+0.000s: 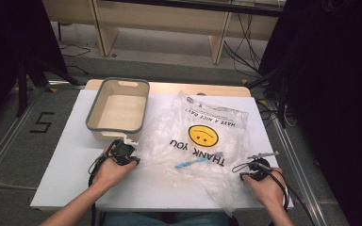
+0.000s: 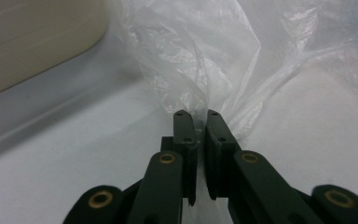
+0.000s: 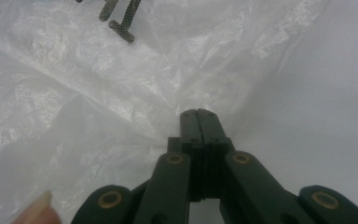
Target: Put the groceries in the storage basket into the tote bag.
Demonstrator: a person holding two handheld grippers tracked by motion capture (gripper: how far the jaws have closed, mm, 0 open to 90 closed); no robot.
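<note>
The desk (image 1: pixel 70 160) is a white rectangular board set on a grey floor, with pale wooden furniture and loose cables behind it and dark, unreadable areas to either side. The far ends of that furniture are cut off by the top edge of the high view. A plastic bag (image 1: pixel 193 141) lies spread across the centre and right of the desk, just beside a grey-rimmed beige tub (image 1: pixel 118 110) at its left. The bag is thin, translucent, heavily creased film with a yellow smiley face and black lettering reading "THANK YOU" and "HAVE A NICE DAY", upside down from the person's side. A small blue object (image 1: pixel 190 163) shows at the bag near the lettering; whether it lies inside or on top cannot be told. The left tool (image 1: pixel 122 151) grips a gathered fold of the bag's left edge, its jaws nearly together with film pinched between the tips. The right tool (image 1: pixel 257 167) is clenched at the bag's right edge, jaws pressed flat together; film bunches at the tips. A fingertip (image 3: pixel 35 210) is cut off at the bottom of the right gripper view.
</note>
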